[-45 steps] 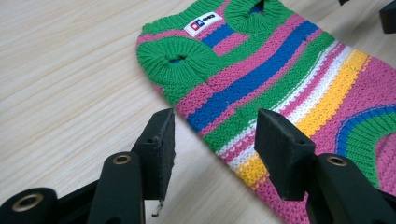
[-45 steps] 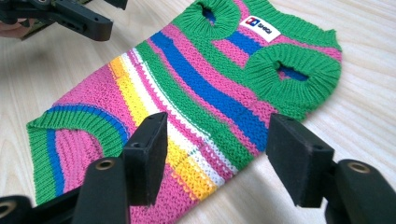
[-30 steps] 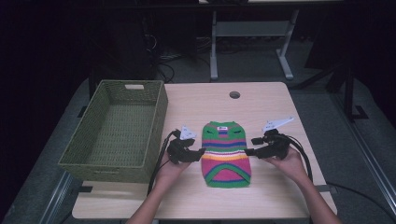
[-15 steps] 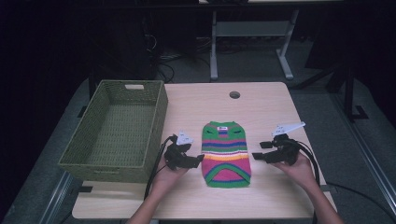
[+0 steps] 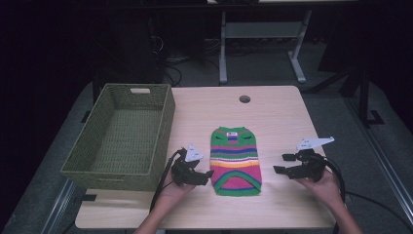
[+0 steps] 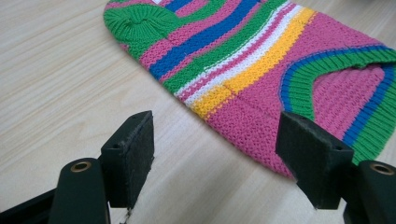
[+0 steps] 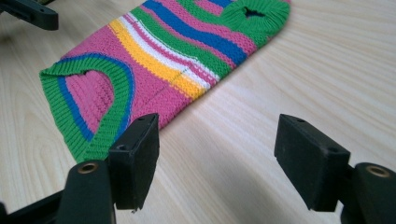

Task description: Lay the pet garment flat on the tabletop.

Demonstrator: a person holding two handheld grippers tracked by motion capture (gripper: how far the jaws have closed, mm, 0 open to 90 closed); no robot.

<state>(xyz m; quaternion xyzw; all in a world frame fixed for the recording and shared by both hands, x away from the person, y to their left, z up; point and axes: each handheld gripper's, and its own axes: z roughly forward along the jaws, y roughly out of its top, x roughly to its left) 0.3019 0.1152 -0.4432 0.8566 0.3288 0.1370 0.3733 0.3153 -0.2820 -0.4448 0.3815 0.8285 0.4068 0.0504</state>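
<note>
Light wooden rectangular table carried everything. Olive-green woven rectangular basket stood beyond and outward of the left gripper, near it but apart. Small striped knitted sweater, in pink, green, blue, yellow and white, lay flat between the two grippers.

Left gripper sat just beside the sweater's edge near the hem. Its jaws had just been opening and stood wide apart with nothing between the pads; in the left gripper view one jaw was over the sweater's edge and the other over bare wood.

Right gripper lay clear of the sweater's other edge, jaws pointing toward it. They too had just been opening and stood wide apart over bare wood.
</note>
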